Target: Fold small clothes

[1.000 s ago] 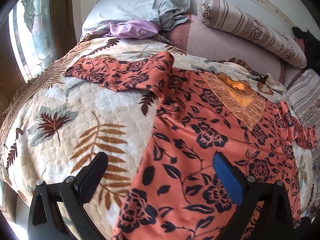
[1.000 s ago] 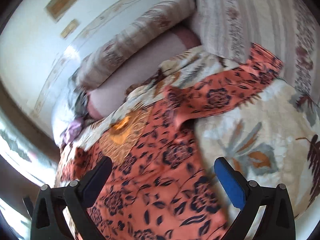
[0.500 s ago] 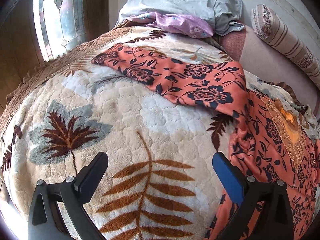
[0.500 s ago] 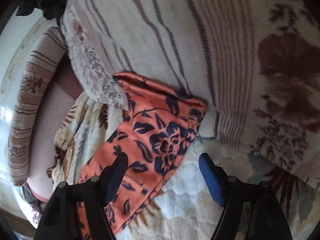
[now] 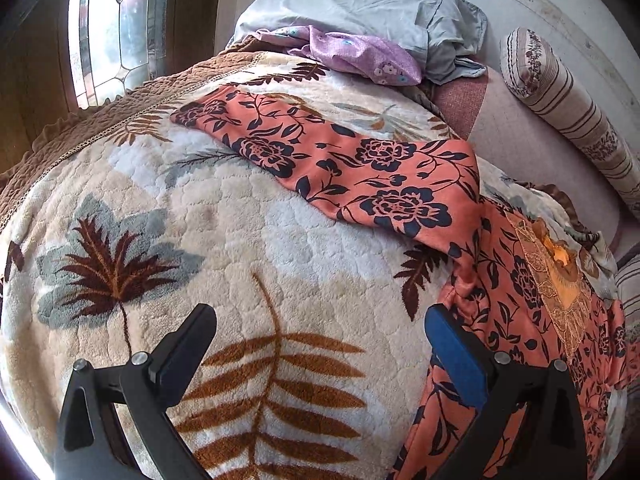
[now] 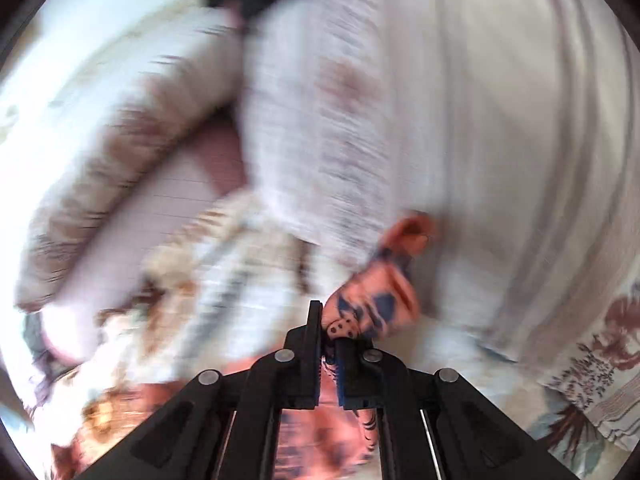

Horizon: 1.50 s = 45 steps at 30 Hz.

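An orange garment with dark blue flowers (image 5: 400,184) lies spread on a cream leaf-print blanket (image 5: 200,240). One sleeve stretches toward the window, and the body with a gold embroidered neckline (image 5: 556,280) lies at the right. My left gripper (image 5: 320,344) is open and empty above the blanket, its blue pad beside the garment's edge. My right gripper (image 6: 330,336) is shut on the other sleeve (image 6: 372,304); this view is motion-blurred.
A grey pillow (image 5: 360,4) and a purple cloth (image 5: 360,56) lie at the bed's head. A striped bolster (image 5: 568,112) lies along the wall. A striped blanket (image 6: 500,140) sits beside the held sleeve. A stained-glass window (image 5: 116,28) is at the left.
My right gripper has closed on the sleeve end and is moving fast. My left gripper has swung left, from over the garment body to over the bare blanket.
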Each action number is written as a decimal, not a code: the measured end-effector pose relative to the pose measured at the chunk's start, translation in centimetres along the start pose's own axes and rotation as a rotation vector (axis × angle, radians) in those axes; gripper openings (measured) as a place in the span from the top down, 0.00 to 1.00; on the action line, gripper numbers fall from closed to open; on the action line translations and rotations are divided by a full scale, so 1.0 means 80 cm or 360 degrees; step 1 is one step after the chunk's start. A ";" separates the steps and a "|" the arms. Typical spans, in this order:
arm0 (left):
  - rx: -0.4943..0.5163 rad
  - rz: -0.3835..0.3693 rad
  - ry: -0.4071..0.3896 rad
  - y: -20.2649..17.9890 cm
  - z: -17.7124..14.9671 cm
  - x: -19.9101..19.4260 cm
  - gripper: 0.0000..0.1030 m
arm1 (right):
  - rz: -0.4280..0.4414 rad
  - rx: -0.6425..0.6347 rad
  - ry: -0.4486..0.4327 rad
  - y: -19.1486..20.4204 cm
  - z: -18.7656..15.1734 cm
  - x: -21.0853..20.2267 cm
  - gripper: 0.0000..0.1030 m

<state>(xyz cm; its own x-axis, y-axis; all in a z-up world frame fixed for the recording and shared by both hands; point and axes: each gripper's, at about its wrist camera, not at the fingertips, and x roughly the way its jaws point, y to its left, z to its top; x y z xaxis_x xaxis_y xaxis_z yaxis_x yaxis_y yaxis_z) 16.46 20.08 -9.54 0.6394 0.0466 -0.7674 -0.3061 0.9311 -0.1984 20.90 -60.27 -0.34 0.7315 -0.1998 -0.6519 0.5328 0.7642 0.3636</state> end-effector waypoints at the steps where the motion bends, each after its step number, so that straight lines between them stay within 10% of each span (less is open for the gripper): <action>1: 0.0000 -0.0005 -0.0014 0.000 0.001 -0.003 0.00 | 0.0136 -0.0047 -0.0028 0.039 0.007 -0.021 0.95; 9: -0.0066 -0.0056 -0.0034 0.013 0.004 -0.016 0.00 | 0.1080 -0.0280 0.0045 0.311 -0.089 -0.144 0.91; 12: -0.0080 -0.0074 -0.0025 0.015 0.005 -0.016 0.00 | 0.1144 -0.0259 0.0294 0.364 -0.189 -0.114 0.78; 14: -0.0076 -0.0077 -0.0024 0.014 0.006 -0.016 0.00 | 0.1090 -0.0246 0.0520 0.378 -0.260 -0.065 0.10; 19: -0.0056 -0.0103 -0.0042 0.011 0.006 -0.021 0.00 | 0.0876 -0.0220 0.1029 0.337 -0.383 0.030 0.05; 26: 0.0061 -0.0105 -0.0107 -0.011 0.003 -0.031 0.00 | 0.0973 -0.0153 0.0782 0.248 -0.291 -0.002 0.05; 29: 0.0123 -0.0075 -0.0099 -0.018 -0.003 -0.028 0.00 | 0.0747 0.0021 0.0945 0.189 -0.273 0.053 0.15; 32: 0.0160 -0.0039 -0.0104 -0.022 -0.006 -0.025 0.00 | 0.0927 0.0422 0.0945 0.129 -0.235 0.054 0.19; 42: 0.0291 -0.0003 -0.0122 -0.046 -0.012 -0.015 0.00 | 0.0608 0.0072 0.0822 0.060 -0.122 0.095 0.21; 45: 0.0302 0.0004 -0.0111 -0.049 -0.013 -0.010 0.00 | 0.0615 -0.0048 0.0869 0.085 -0.118 0.123 0.44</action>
<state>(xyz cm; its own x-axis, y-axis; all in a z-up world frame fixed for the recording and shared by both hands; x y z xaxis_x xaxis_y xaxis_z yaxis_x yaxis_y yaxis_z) 16.43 16.01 -8.77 0.6882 0.0681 -0.7223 -0.1738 0.9821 -0.0730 27.71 -51.26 -10.53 0.5428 0.4250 -0.7244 0.2577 0.7366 0.6253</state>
